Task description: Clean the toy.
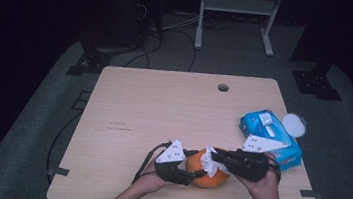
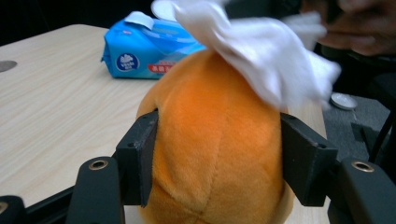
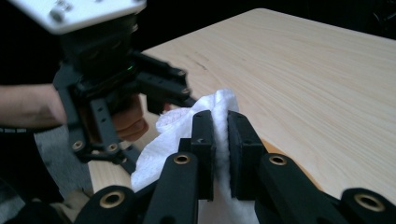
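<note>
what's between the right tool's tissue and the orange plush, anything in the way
Nothing visible. The right tool is clamped on the white crumpled tissue, which already lies on top of the round orange plush toy. The left tool grips that toy's sides, below the tissue.

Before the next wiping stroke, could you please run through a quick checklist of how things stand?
1. Left gripper clamped on the orange plush toy, one jaw on each flank: ok.
2. Right gripper shut on the white wipe: ok.
3. Wipe resting on top of the toy: ok.
4. Toy sitting on the table: ok.
5. Blue wipe pack apart from the toy: ok.
6. Toy's underside clean: cannot tell.
</note>
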### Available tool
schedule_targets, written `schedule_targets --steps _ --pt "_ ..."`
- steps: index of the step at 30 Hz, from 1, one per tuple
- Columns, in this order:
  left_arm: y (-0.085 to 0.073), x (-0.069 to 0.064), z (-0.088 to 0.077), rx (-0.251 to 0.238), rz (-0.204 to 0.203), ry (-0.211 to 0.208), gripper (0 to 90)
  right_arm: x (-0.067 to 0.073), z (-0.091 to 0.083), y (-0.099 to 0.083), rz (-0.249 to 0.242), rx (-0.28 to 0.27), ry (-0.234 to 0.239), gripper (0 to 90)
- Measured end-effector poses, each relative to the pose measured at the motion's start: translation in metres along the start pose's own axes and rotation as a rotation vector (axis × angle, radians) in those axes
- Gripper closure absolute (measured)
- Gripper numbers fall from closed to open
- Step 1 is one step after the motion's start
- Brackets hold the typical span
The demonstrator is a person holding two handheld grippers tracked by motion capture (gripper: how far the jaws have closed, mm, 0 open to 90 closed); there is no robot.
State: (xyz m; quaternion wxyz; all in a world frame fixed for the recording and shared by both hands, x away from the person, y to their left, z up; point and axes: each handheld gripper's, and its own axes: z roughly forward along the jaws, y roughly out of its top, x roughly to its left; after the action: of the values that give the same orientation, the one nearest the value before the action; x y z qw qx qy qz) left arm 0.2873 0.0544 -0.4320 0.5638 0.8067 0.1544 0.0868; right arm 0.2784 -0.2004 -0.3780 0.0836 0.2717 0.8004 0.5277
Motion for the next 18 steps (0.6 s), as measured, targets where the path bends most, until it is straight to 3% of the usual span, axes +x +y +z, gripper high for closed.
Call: schedule_targets --steps 2,8,12,18 --pt "-0.001 0.001 -0.001 0.007 0.008 0.001 35.7 0.005 0.004 0.001 -0.037 0.022 -0.023 81.1" --pt "-0.006 0.005 0.004 -0.003 0.019 0.011 17.2 -0.017 0.004 -0.011 0.06 0.026 -0.015 81.1" --pt "-0.008 0.008 0.004 -0.002 0.004 0.015 9.6 -0.019 0.003 -0.011 0.055 0.027 -0.028 81.1" --pt "-0.014 0.009 0.01 0.002 -0.014 -0.002 7.1 -0.025 0.001 -0.013 0.075 0.019 -0.034 81.0"
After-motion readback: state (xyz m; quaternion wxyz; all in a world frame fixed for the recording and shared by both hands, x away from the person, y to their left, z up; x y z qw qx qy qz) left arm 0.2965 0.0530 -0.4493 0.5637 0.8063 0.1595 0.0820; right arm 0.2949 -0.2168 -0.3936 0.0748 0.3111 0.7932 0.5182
